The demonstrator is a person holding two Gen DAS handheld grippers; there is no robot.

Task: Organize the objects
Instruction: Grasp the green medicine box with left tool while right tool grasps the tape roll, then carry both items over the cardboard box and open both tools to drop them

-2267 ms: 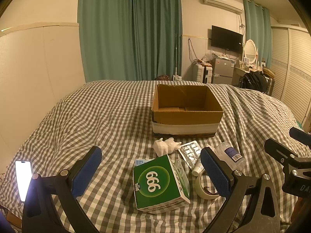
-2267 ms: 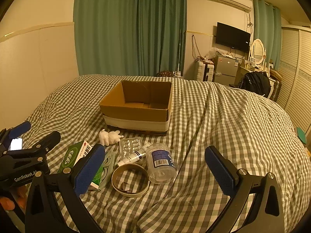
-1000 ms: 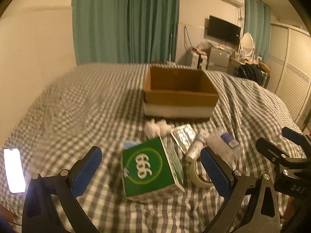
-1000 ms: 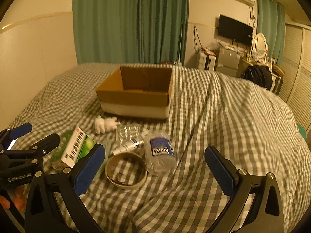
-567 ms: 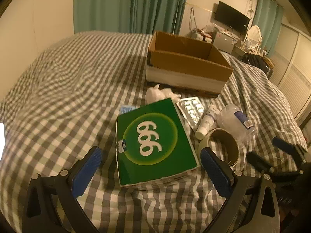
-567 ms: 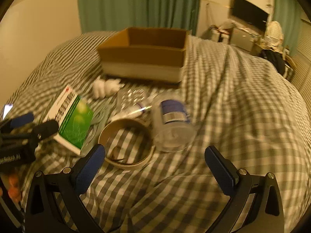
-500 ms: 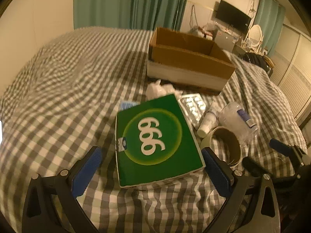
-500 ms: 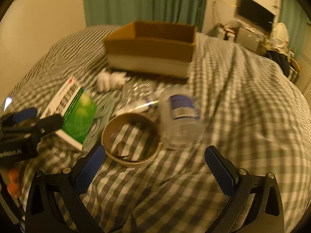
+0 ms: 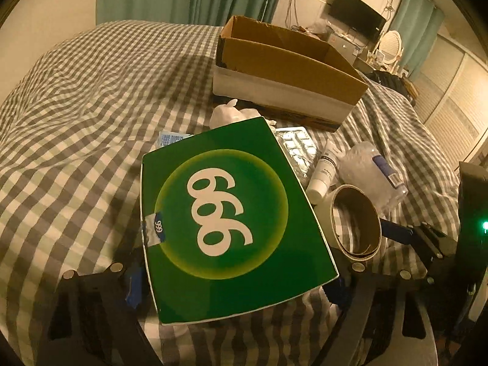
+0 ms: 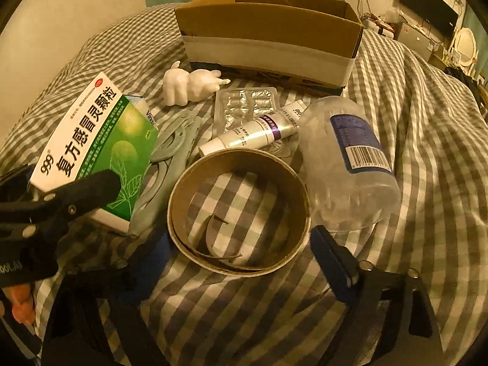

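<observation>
Green box (image 9: 231,216) between left gripper (image 9: 235,286) fingers, tape roll (image 10: 239,210) beside

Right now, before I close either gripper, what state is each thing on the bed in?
green 999 medicine box: flat on the bed, between the left gripper fingers.
tape roll: on its side, between the right gripper fingers.
clear plastic bottle: lying down.
ointment tube: lying down, capped.
blister pack: flat.
white figurine: toppled.
cardboard box: open, upright.
</observation>
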